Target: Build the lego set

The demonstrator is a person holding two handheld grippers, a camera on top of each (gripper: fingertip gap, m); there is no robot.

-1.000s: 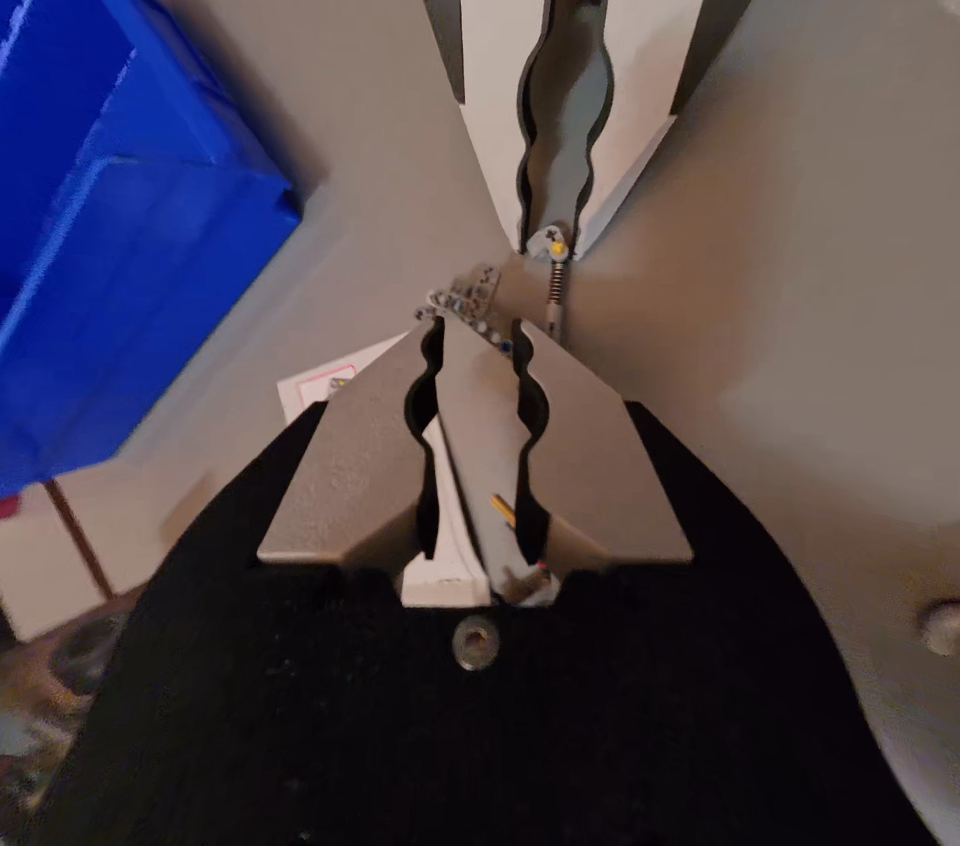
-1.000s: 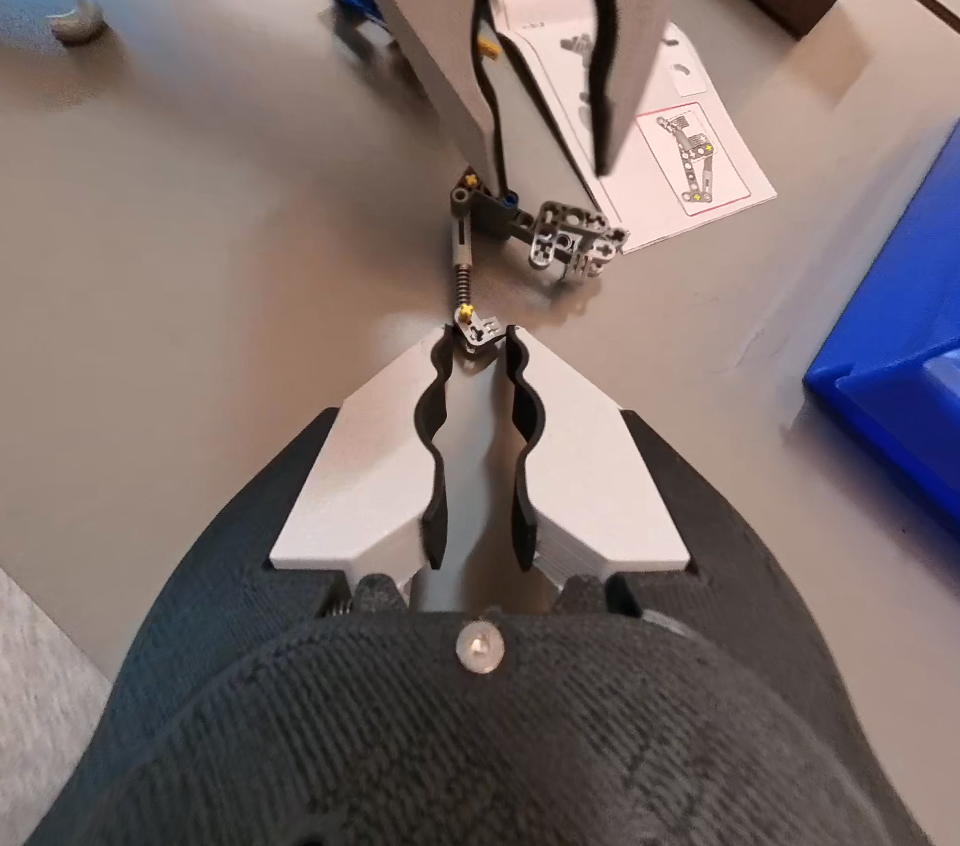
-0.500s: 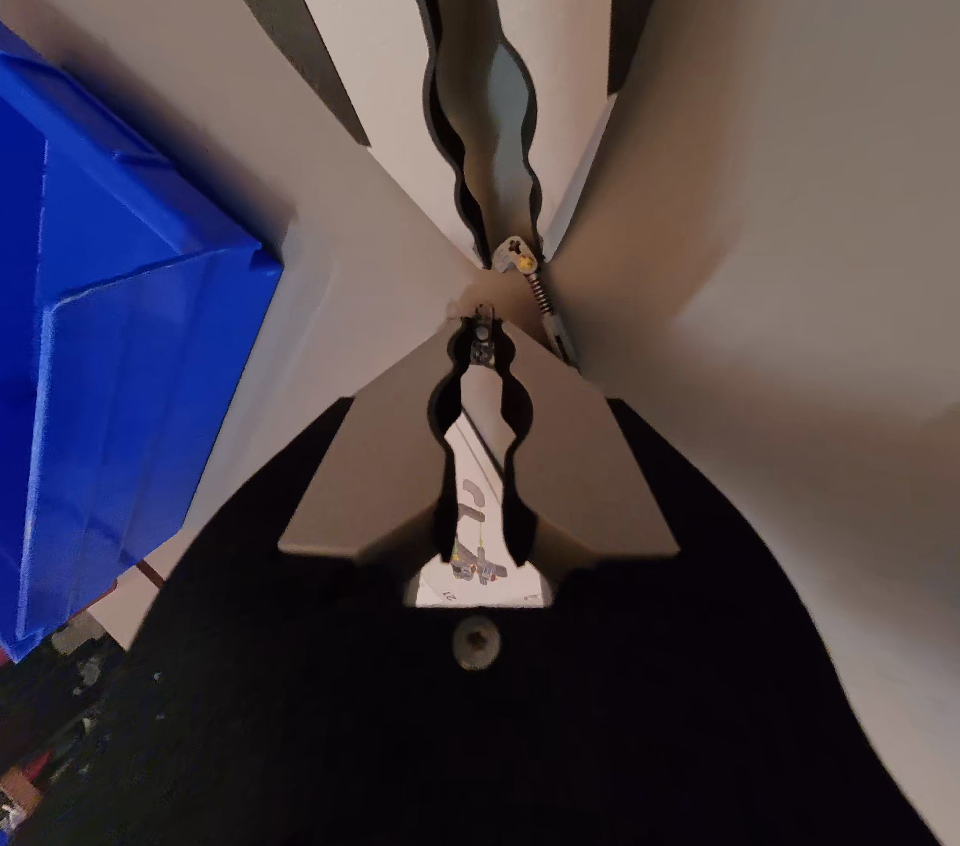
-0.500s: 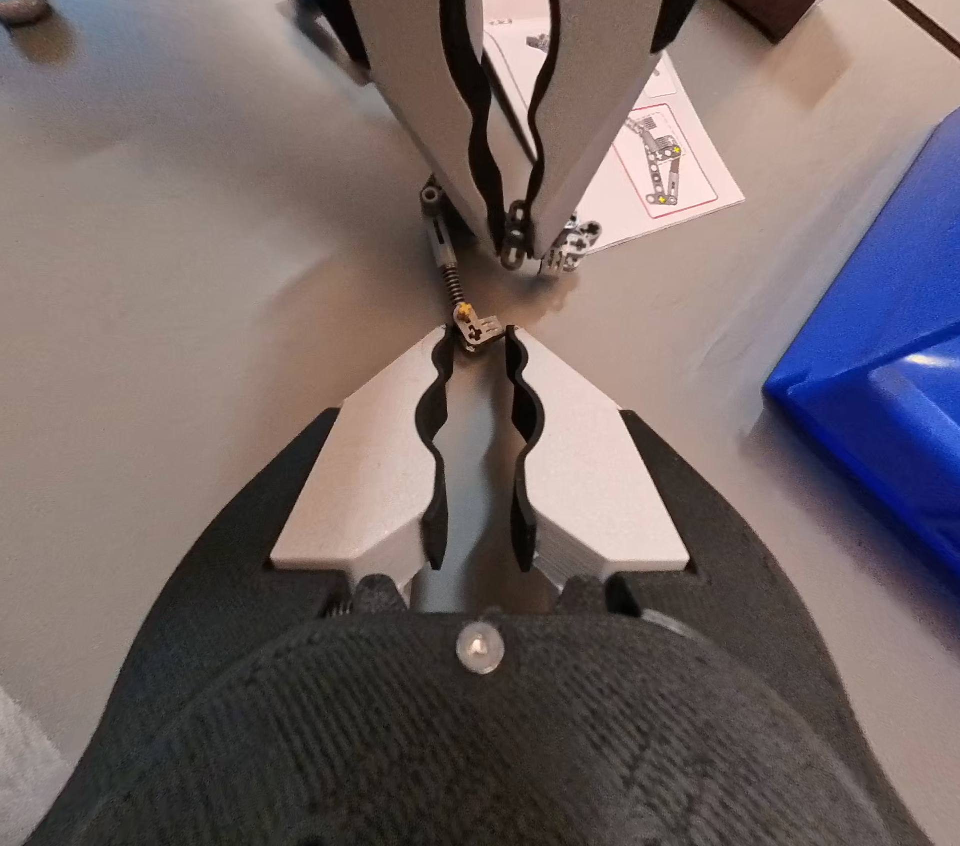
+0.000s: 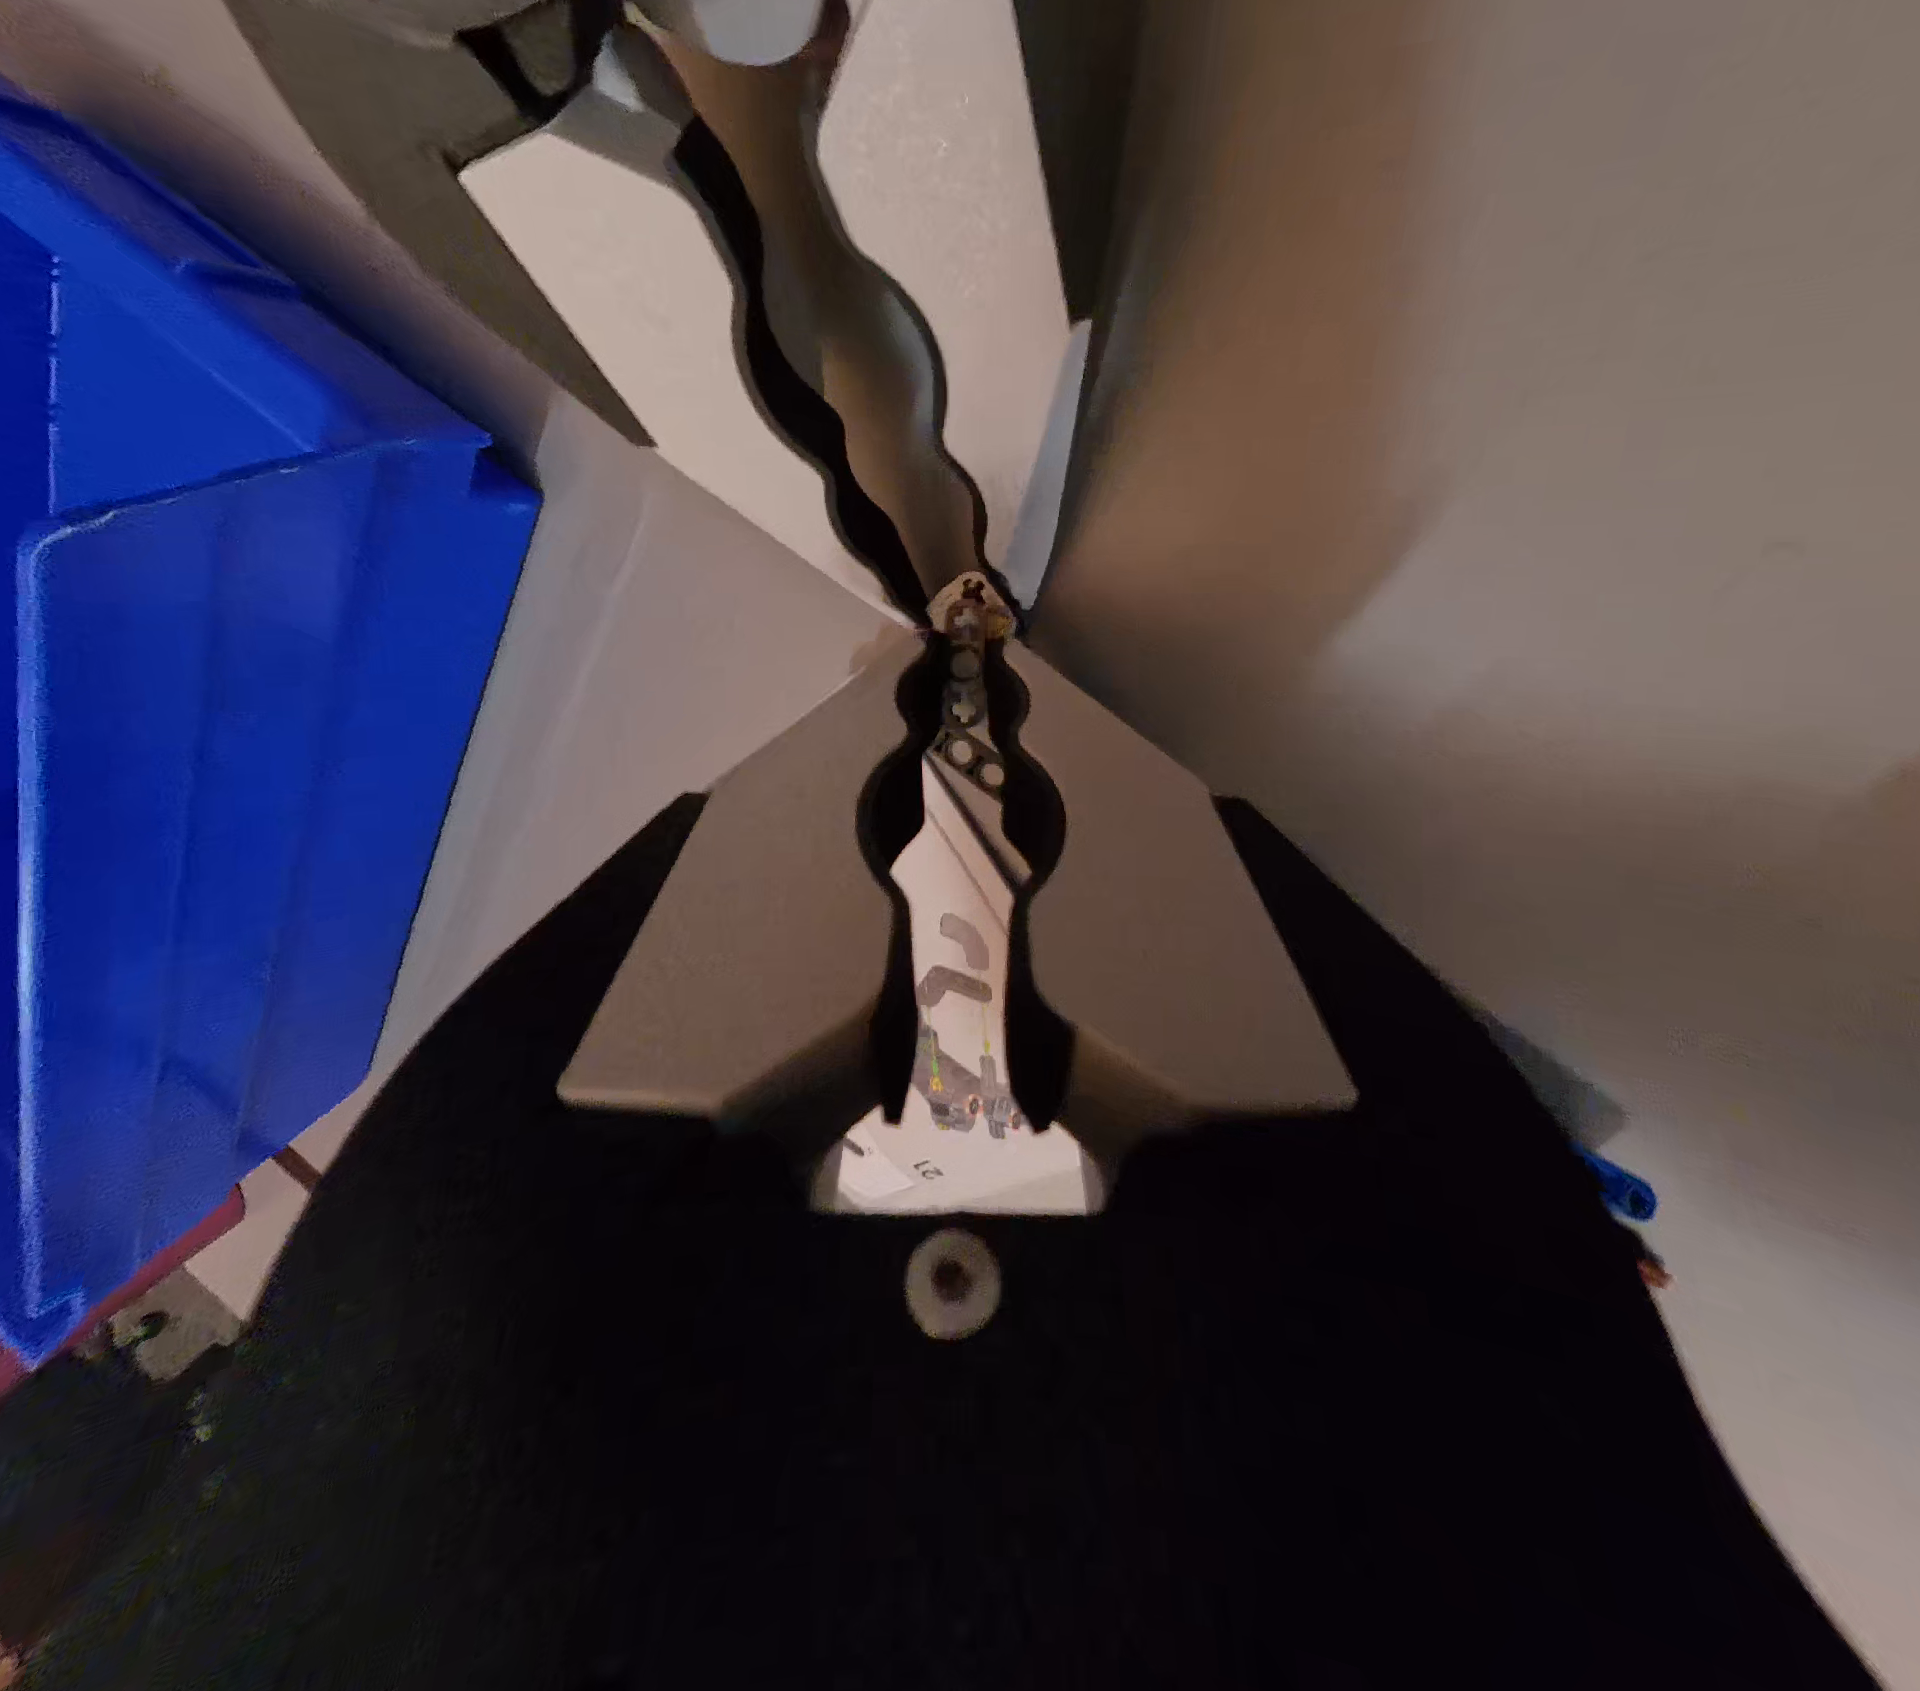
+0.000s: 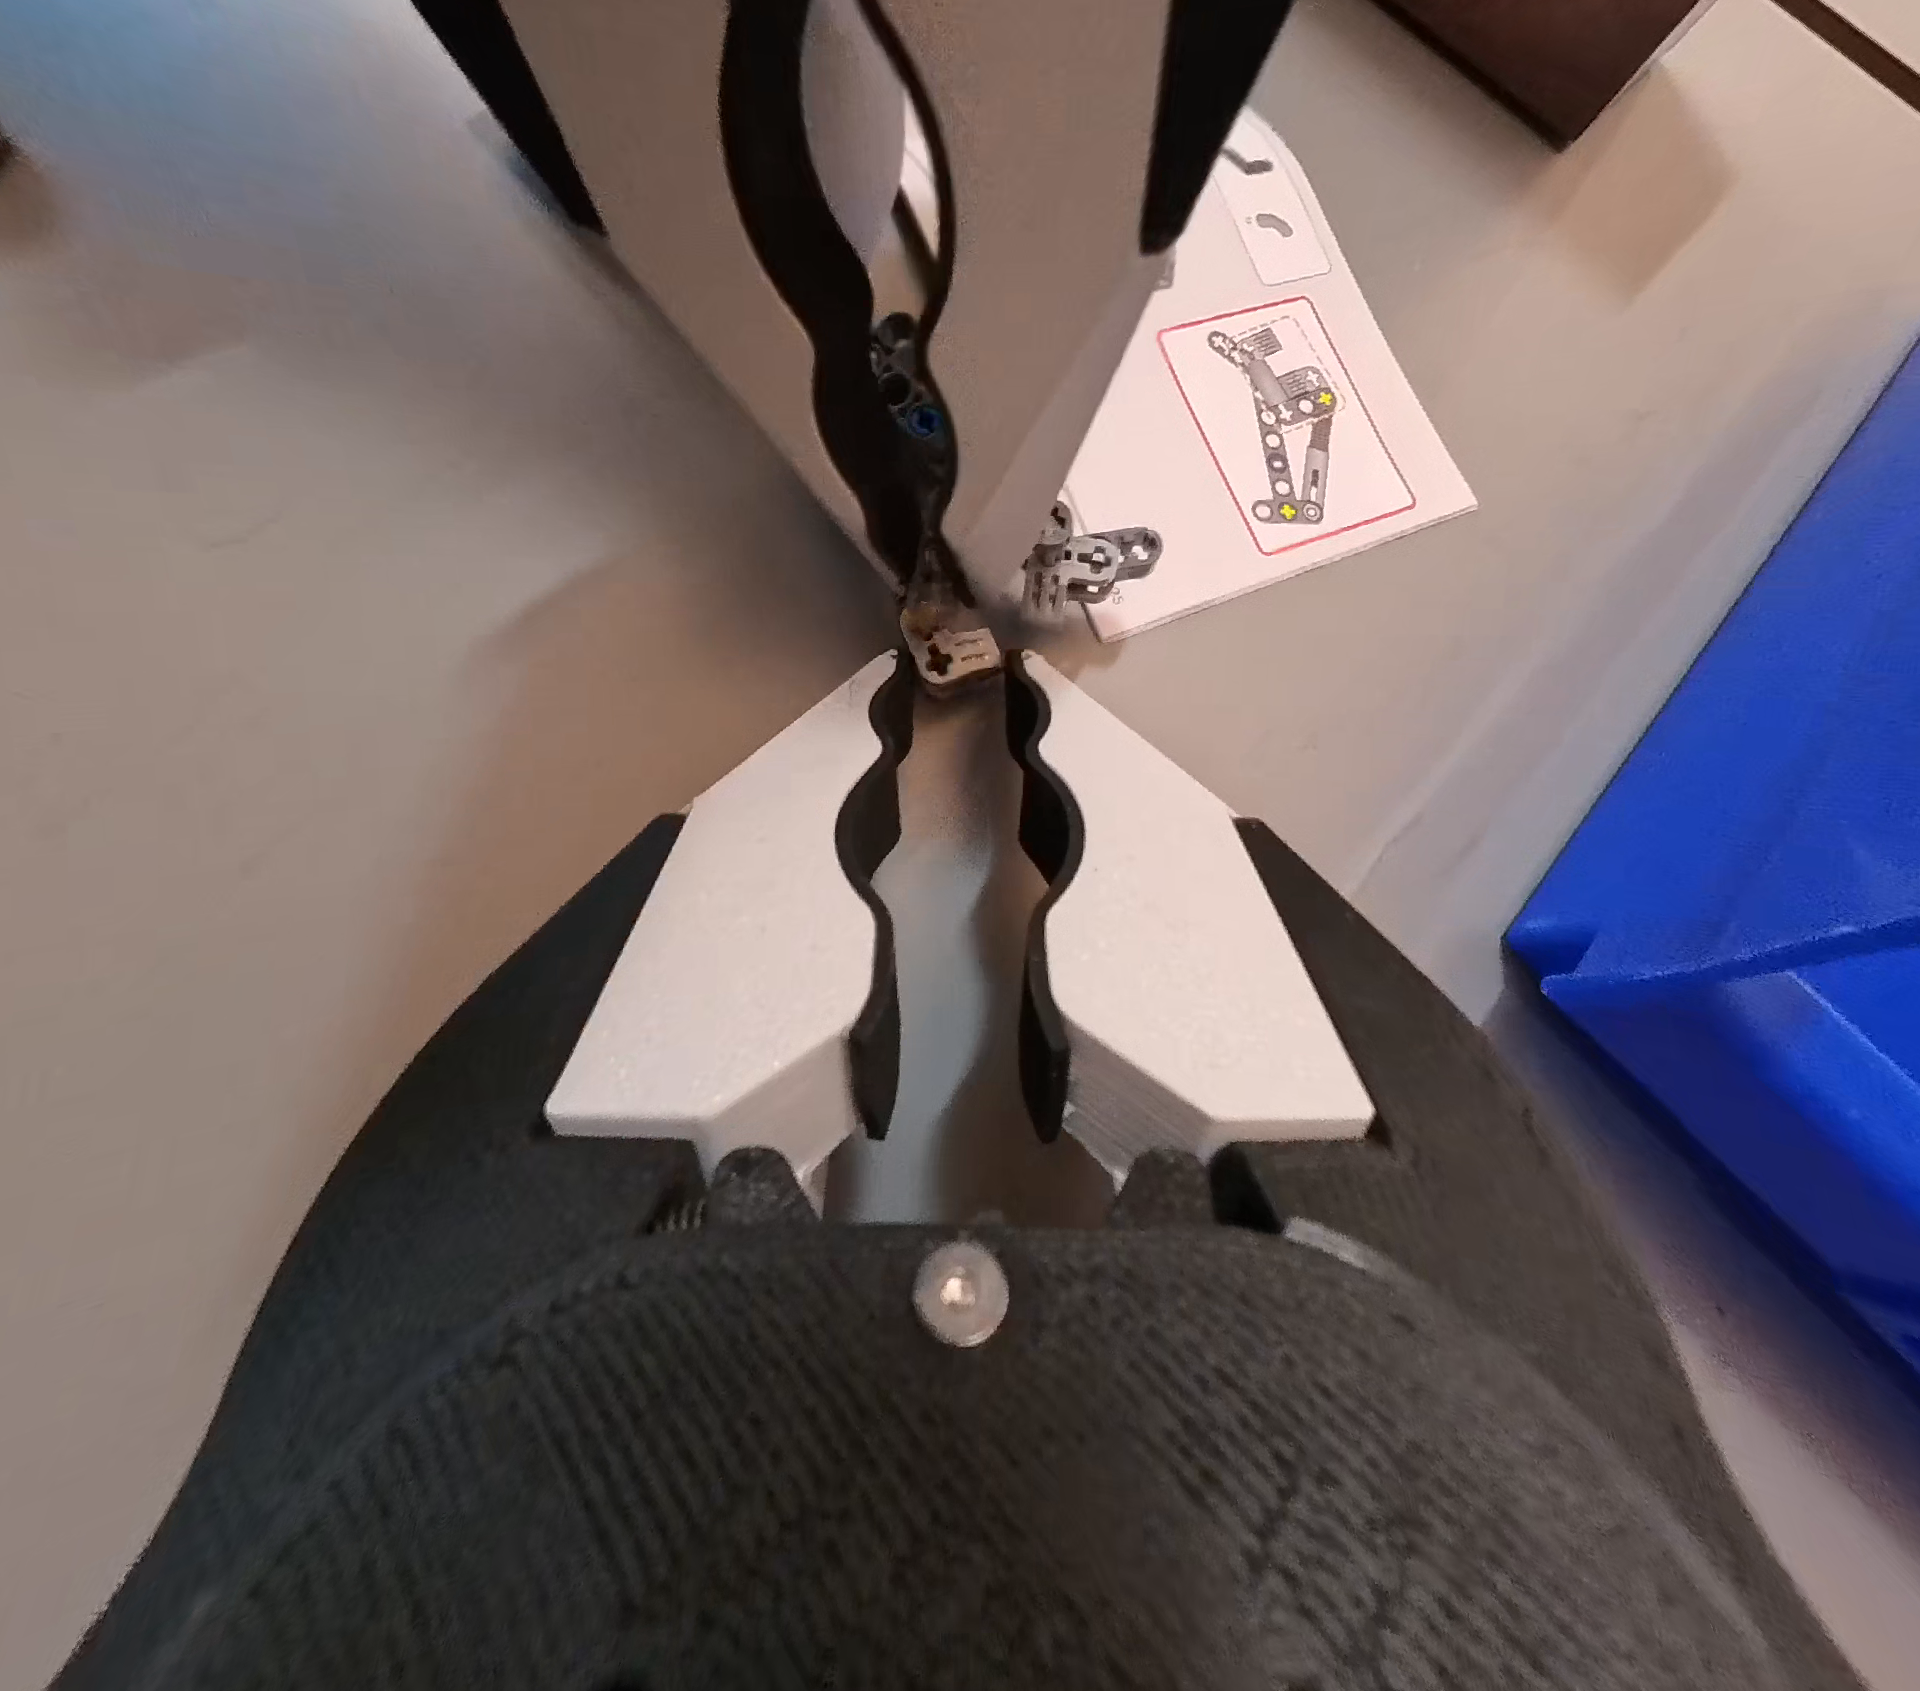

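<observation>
1. My right gripper [image 6: 958, 665] has its jaws closed to a narrow gap at the tips, pinching a small light grey connector [image 6: 951, 657] with a cross-shaped hole.
2. My left gripper [image 5: 966, 665] faces it tip to tip, jaws nearly closed on a dark holed beam [image 5: 968, 711] that runs back between the fingers.
3. The connector and the beam's end meet right where the two sets of tips touch, held just above the table [image 6: 312, 498]. I cannot tell whether they are pressed fully together.
4. A light grey sub-assembly [image 6: 1086, 559] hangs at the beam's far side, by the edge of the open instruction booklet [image 6: 1340, 436].
5. A blue bin [image 6: 1745, 862] stands on the table, well off to one side.
6. Judging progress: one small linkage is partly built, and this joint is being made. By the booklet's drawing, more of the arm is left to assemble.
</observation>
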